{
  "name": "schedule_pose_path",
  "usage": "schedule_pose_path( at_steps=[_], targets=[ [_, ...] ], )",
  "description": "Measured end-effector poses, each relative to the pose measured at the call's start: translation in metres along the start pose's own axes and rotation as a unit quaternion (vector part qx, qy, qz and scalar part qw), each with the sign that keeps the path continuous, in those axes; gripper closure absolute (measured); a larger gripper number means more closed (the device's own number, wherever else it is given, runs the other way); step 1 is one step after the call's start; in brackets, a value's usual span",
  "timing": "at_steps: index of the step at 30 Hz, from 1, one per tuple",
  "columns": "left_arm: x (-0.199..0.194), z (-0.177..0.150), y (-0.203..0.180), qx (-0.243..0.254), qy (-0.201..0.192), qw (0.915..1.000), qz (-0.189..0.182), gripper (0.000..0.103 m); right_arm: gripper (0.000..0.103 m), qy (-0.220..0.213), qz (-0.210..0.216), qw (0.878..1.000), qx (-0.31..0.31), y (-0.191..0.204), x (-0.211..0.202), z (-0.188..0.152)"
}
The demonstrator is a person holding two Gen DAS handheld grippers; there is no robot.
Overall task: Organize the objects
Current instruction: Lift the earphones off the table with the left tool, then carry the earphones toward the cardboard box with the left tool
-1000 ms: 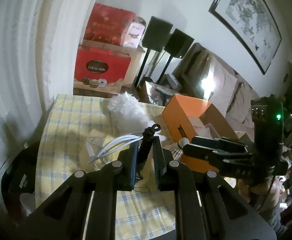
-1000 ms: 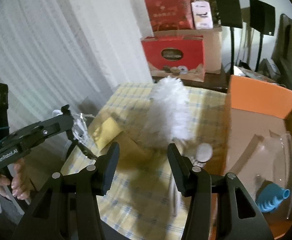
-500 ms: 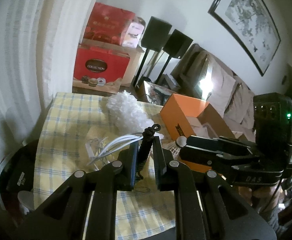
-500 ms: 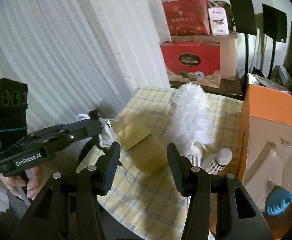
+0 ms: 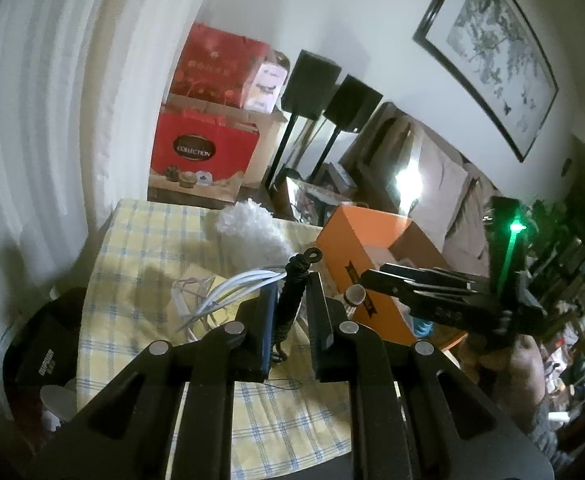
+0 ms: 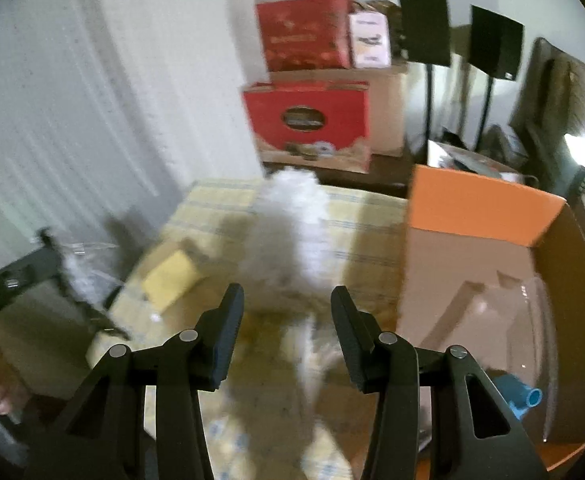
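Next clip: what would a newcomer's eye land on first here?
Probably the open orange box on the right of the checked tablecloth, with the white fluffy duster lying beside it. Then the left gripper, shut on a dark braided cord with white cables beside it.

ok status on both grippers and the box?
Left gripper shut on black braided cord. Right gripper open, empty, above white duster. Orange box open at right; nothing blocking.
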State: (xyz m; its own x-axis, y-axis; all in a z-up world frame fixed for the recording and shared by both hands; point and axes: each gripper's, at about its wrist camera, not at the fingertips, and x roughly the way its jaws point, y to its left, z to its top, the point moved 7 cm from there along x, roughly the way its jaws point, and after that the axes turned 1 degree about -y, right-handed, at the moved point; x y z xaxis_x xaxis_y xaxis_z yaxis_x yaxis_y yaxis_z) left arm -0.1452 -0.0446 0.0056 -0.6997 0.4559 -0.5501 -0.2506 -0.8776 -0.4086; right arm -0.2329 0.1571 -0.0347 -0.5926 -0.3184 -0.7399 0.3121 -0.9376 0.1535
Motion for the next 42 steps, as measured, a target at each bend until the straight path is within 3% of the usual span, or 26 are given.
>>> schedule_pose_path(
  at_steps=[7,16,22,28,34,42],
  targets=[
    [0.002,-0.001,-0.002,0.003,0.003,1.0,0.005,0.09,0.056,0.023,-0.035,0.999,0.005,-0.025,0.026,-0.006],
    [0.003,-0.001,0.0,0.001,0.005,1.0,0.004,0.09,0.057,0.04,-0.053,0.998,-0.002,-0.029,0.038,-0.014],
    [0.007,-0.001,0.0,-0.003,0.008,1.0,0.003,0.09,0.057,-0.002,0.021,0.999,-0.027,0.009,0.007,-0.013],
    [0.014,-0.003,0.002,-0.02,0.015,0.9997,-0.005,0.09,0.058,-0.015,0.112,0.99,-0.08,0.072,-0.017,-0.023],
    [0.017,-0.004,-0.002,-0.027,0.018,0.9994,-0.012,0.09,0.069,-0.026,0.15,0.984,-0.096,0.104,-0.025,-0.023],
    [0.017,-0.005,-0.013,-0.03,0.021,0.9989,-0.03,0.09,0.072,-0.038,0.165,0.979,-0.112,0.12,-0.025,-0.023]
  ],
)
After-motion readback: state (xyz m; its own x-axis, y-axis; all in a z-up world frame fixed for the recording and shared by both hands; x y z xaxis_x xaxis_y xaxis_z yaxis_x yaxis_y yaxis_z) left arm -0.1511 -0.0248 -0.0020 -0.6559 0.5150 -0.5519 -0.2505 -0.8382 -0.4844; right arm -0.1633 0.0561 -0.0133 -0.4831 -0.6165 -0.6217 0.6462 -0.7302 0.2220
